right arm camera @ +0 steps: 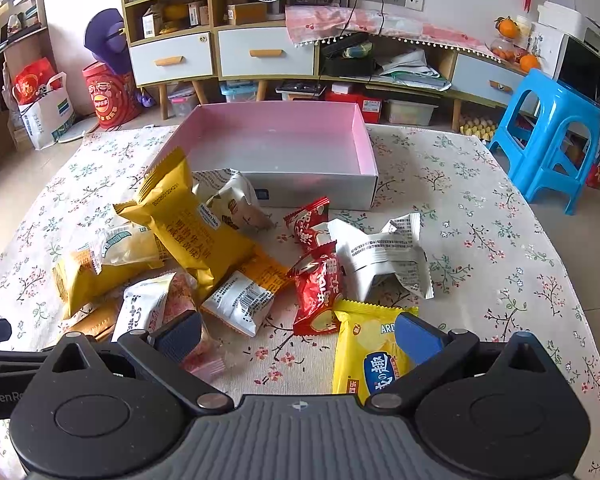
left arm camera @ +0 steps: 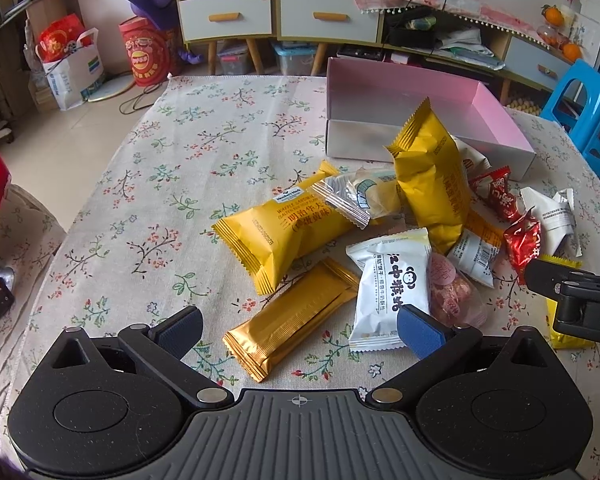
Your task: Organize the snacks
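A pile of snack packets lies on the floral tablecloth before an empty pink-lined box [left arm camera: 420, 96] [right arm camera: 284, 140]. My left gripper [left arm camera: 300, 330] is open and empty, just above a gold bar packet [left arm camera: 292, 316], with a white packet [left arm camera: 392, 280] by its right finger. Two yellow waffle packets [left arm camera: 288, 232] [left arm camera: 432, 184] lie behind. My right gripper [right arm camera: 298, 338] is open and empty, with a yellow chip packet [right arm camera: 368, 356] under its right finger and a pink candy packet [right arm camera: 188, 312] by its left. Red packets [right arm camera: 318, 292] and white packets [right arm camera: 384, 256] lie ahead.
A blue plastic stool [right arm camera: 548, 136] stands right of the table. Drawer cabinets [right arm camera: 220, 56] line the back wall. The table edge runs along the left [left arm camera: 32, 280]. My right gripper's body shows at the right edge of the left wrist view [left arm camera: 580, 300].
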`<move>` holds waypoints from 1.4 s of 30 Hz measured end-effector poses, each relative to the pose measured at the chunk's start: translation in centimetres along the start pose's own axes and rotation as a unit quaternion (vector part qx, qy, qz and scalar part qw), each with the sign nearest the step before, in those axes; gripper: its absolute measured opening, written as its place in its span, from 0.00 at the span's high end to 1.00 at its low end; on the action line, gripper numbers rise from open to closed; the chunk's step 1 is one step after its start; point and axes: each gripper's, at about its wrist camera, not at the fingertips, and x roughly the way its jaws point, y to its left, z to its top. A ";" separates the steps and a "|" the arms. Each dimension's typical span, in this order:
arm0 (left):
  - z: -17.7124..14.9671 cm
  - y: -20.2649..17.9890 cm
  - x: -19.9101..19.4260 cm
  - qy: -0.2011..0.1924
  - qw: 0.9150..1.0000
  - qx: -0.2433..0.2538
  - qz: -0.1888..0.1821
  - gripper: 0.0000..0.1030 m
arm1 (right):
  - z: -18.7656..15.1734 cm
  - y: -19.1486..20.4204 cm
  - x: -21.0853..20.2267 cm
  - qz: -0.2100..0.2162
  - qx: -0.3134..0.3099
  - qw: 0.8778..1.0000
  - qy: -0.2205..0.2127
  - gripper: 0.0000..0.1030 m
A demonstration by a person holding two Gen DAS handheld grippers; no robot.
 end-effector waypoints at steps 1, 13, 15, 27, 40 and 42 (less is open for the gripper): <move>0.0 0.0 0.0 0.000 1.000 0.000 0.000 0.00 | 0.0 0.0 0.0 0.000 0.000 1.000 0.000 0.09; 0.0 0.0 0.0 0.000 1.000 0.000 0.000 0.00 | 0.0 0.1 0.0 -0.001 -0.002 1.000 0.002 0.09; 0.0 0.0 0.0 0.000 1.000 0.000 0.000 0.00 | 0.0 0.1 0.0 -0.001 -0.002 1.000 0.002 0.09; 0.0 -0.1 0.0 0.000 1.000 0.000 0.000 0.00 | -0.1 0.1 0.0 -0.002 -0.004 1.000 0.004 0.09; -0.1 -0.1 0.1 0.001 1.000 0.000 -0.001 0.00 | -0.2 0.2 0.1 -0.002 -0.006 1.000 0.006 0.09; -0.1 -0.1 0.1 0.000 1.000 0.000 -0.001 0.00 | -0.1 0.2 0.1 -0.002 -0.006 1.000 0.007 0.09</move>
